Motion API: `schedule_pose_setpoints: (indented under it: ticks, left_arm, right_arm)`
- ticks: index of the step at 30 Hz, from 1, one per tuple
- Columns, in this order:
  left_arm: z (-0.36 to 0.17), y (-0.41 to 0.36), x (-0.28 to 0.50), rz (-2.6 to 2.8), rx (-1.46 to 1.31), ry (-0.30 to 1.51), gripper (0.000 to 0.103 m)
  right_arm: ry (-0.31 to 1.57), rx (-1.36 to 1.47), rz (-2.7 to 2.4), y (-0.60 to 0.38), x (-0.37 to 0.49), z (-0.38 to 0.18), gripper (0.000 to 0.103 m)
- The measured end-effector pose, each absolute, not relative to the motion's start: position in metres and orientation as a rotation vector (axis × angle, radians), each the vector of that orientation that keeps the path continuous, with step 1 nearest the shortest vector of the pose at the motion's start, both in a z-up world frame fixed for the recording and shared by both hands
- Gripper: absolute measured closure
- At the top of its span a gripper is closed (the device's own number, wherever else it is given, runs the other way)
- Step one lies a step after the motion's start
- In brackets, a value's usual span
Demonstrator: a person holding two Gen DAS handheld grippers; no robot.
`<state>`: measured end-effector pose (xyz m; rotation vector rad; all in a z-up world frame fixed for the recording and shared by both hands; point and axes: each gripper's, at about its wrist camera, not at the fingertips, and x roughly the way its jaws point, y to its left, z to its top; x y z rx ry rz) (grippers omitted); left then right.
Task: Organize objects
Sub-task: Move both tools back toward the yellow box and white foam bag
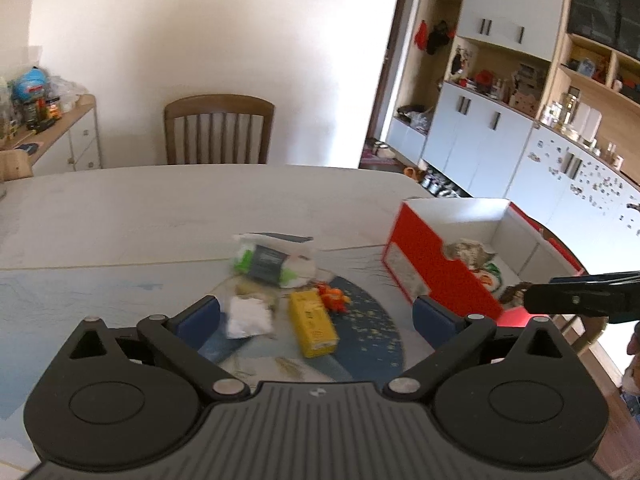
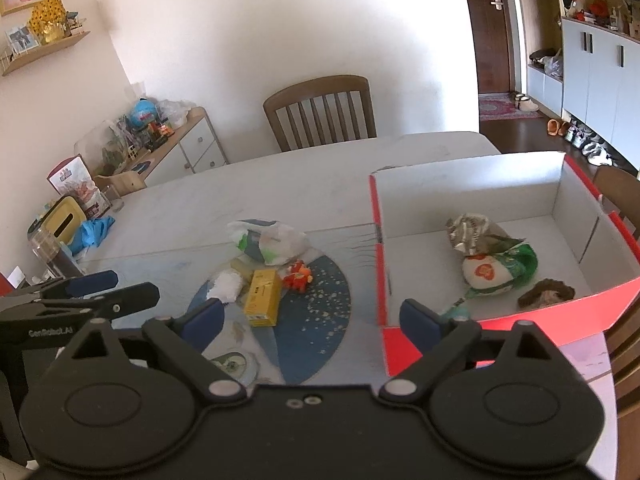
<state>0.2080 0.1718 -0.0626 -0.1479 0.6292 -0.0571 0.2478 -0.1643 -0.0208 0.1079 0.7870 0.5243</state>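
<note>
A yellow box [image 1: 313, 325] [image 2: 263, 297], a white crumpled wad [image 1: 247, 316] [image 2: 226, 286], an orange toy [image 1: 333, 298] [image 2: 297, 275] and a green-and-white packet [image 1: 275, 261] [image 2: 265, 240] lie on a round blue mat [image 2: 320, 312]. A red-and-white cardboard box [image 1: 424, 264] [image 2: 472, 192] at the right holds a crumpled snack bag [image 2: 496, 258] and a brown item [image 2: 546, 293]. My left gripper [image 1: 316, 316] is open and empty above the mat. My right gripper [image 2: 312, 320] is open and empty, near the box's left wall.
A wooden chair [image 1: 219, 130] [image 2: 320, 112] stands behind the white table [image 1: 160, 208]. A sideboard with clutter [image 2: 168, 136] is at the left. A tissue box [image 2: 64, 220] and blue cloth [image 2: 94, 230] sit at the table's left end. Cabinets [image 1: 500, 132] line the right wall.
</note>
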Motion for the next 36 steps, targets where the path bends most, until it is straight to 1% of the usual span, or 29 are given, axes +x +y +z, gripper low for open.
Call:
schedule_pose_setpoints:
  ticks: [9, 19, 32, 36]
  left_arm:
    - [-0.086, 0.207, 0.224, -0.015, -0.123, 0.646, 0.000]
    - [-0.126, 0.216, 0.250, -0.007, -0.077, 0.717, 0.000]
    - [-0.157, 0.214, 0.291, -0.016, -0.057, 0.770, 0.000]
    - [-0.163, 0.215, 0.301, -0.015, -0.057, 0.779, 0.000]
  right_arm:
    - [0.813, 0.125, 0.526, -0.132, 0.258, -0.022, 0.001]
    - [0.902, 0.148, 0.515, -0.100, 0.282, -0.041, 0.001]
    - [0.995, 0.074, 0.489, -0.051, 0.321, -0.073, 0.001]
    - [1.031, 0.065, 0.482, -0.037, 0.334, -0.084, 0.003]
